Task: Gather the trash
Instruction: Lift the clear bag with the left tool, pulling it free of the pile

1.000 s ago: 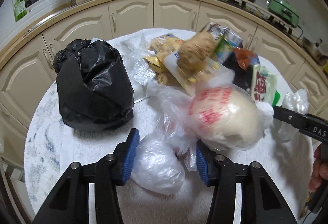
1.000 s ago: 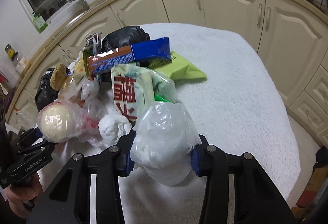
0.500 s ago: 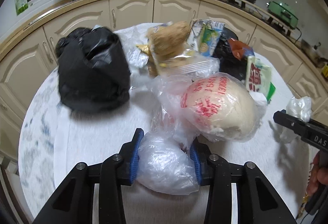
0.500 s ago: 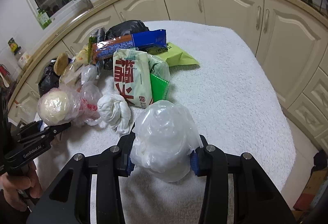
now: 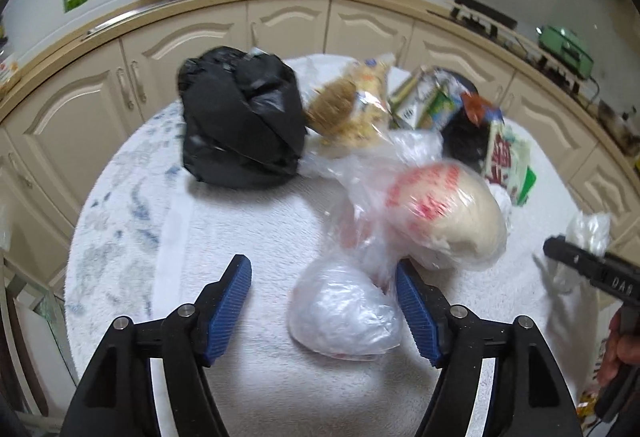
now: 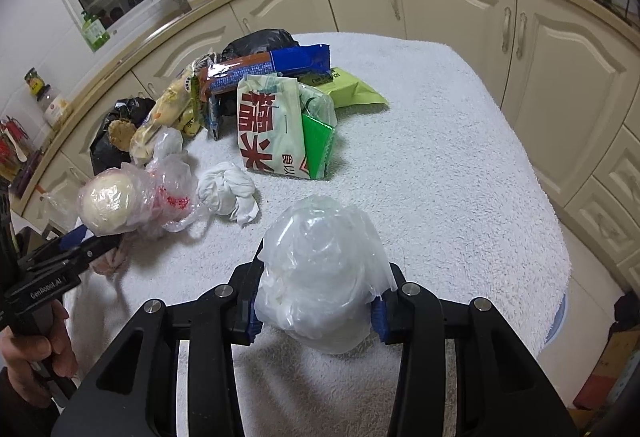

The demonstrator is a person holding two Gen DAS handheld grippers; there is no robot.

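Left hand-held gripper (image 5: 324,309) spread wide, jaws just opened, small clear plastic bag wad (image 5: 344,311) lying on the towel-covered counter (image 5: 248,221) between the fingers but nearer the right-side blue pad (image 5: 416,311), left-side pad well clear of it; not pinched. Right hand-held gripper (image 6: 316,307) pinching a crumpled white plastic bag (image 6: 320,277) between its blue pads, bag bulging up over the fingers, held just above the towel. Just past the left gripper's wad, touching it: clear bag with red print holding a pale round lump (image 5: 444,213). In the right wrist view the same bag sits left of the held bag, beside a knotted white wad (image 6: 228,193). The other gripper's black tip shows at each view's edge, with a hand (image 6: 36,349) on the handle at lower left. Farther out: white-green packet with big red characters (image 6: 272,133), blue and brown snack wrapper (image 6: 268,67) above it, flat yellow-green packet (image 6: 352,89) to its right, yellow snack bags (image 6: 172,113) to its left. Big black trash bag (image 5: 240,125) stands at the far left of the pile in the left wrist view, apart from the left gripper. Cream cabinets (image 6: 440,9) behind the counter.
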